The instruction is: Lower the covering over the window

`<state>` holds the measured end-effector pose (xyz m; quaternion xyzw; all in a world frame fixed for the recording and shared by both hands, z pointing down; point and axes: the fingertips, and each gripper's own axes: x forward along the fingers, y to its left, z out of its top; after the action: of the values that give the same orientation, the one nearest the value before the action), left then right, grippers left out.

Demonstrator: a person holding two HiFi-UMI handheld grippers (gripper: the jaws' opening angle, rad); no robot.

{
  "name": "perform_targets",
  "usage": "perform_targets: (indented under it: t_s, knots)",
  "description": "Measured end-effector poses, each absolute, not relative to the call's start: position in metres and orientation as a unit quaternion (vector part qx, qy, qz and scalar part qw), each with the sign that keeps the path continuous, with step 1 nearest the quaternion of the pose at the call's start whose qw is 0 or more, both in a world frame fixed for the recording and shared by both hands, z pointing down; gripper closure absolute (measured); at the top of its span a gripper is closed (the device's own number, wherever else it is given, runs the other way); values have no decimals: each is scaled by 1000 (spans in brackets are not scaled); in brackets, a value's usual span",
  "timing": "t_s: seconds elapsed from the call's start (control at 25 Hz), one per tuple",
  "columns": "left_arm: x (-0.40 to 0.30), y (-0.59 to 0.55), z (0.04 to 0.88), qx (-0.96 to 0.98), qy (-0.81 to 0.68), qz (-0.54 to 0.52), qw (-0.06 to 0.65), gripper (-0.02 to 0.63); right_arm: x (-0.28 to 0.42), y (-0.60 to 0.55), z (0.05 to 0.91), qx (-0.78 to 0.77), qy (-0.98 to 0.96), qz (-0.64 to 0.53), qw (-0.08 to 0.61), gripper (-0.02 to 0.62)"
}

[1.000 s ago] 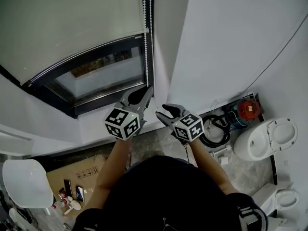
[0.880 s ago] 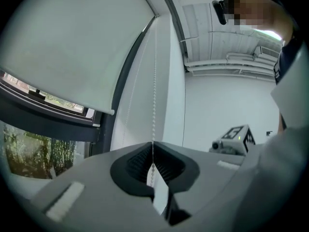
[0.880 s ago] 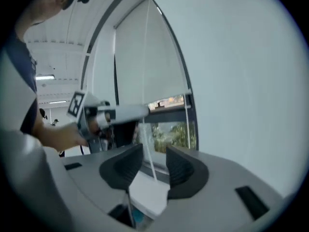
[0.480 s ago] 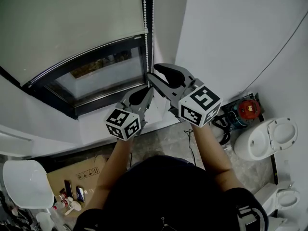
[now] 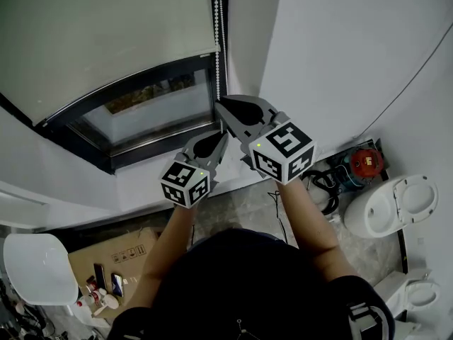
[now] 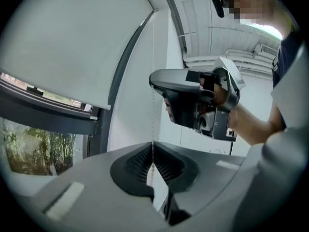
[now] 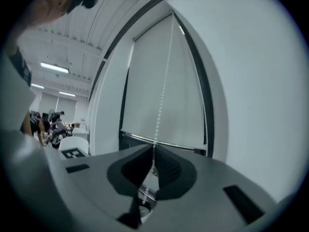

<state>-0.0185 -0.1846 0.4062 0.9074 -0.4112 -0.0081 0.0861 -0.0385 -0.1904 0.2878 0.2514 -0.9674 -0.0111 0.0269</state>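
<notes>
Roller blind (image 5: 106, 34) hangs partly lowered over the window (image 5: 152, 112); its bead chain (image 5: 216, 20) runs down the window's right edge. The left gripper (image 5: 220, 136) has its jaws clamped on the chain, and the right gripper (image 5: 220, 108) jaws are closing around it just above, apparently for hand-over-hand pulling

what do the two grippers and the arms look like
Both the left gripper and right gripper are grey, with black-lined tongs and a black-and-white marker cube each. The right tongs are closing on the bead chain. Bare arms, dark top.
</notes>
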Motion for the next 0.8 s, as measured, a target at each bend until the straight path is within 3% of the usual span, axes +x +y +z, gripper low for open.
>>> perform_targets:
  t_s: [0.8]
  knots:
    - [-22, -160, 567, 882, -409, 124, 197, 588, -48, -179, 447, 250, -954, 65, 152, 574]
